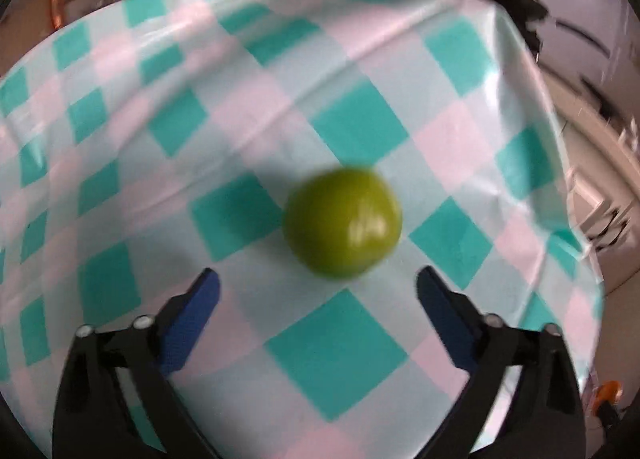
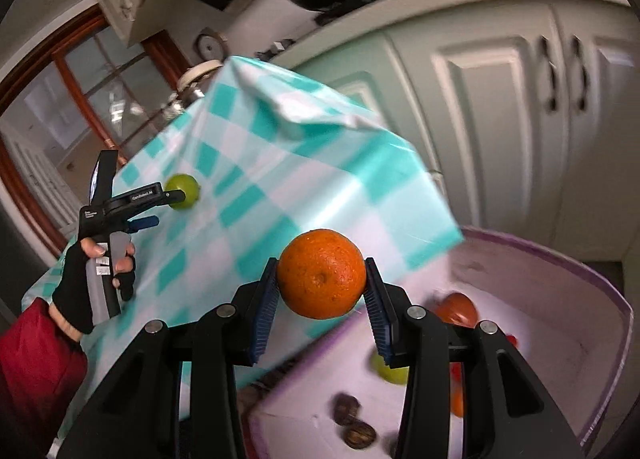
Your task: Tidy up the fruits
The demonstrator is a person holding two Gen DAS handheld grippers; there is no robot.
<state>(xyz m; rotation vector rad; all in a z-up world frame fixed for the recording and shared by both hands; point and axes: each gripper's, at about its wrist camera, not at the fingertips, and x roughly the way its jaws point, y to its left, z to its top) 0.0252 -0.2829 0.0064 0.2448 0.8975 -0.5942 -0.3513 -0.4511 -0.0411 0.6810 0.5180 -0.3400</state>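
Observation:
A green round fruit [image 1: 343, 222] lies on the checked teal-and-white tablecloth [image 1: 344, 351]. My left gripper [image 1: 318, 289] is open, its blue-padded fingers just short of the fruit on either side. In the right wrist view the same green fruit [image 2: 188, 186] and the left gripper [image 2: 160, 207] show at the left. My right gripper [image 2: 321, 274] is shut on an orange [image 2: 321, 274], held in the air above the table's edge and a white bin [image 2: 560, 299].
The bin beside the table holds an orange-red fruit [image 2: 456, 309], a green fruit [image 2: 390, 371] and walnuts [image 2: 354, 421]. White cabinet doors [image 2: 520, 119] stand behind. A glass jar [image 2: 196, 83] stands beyond the table's far edge.

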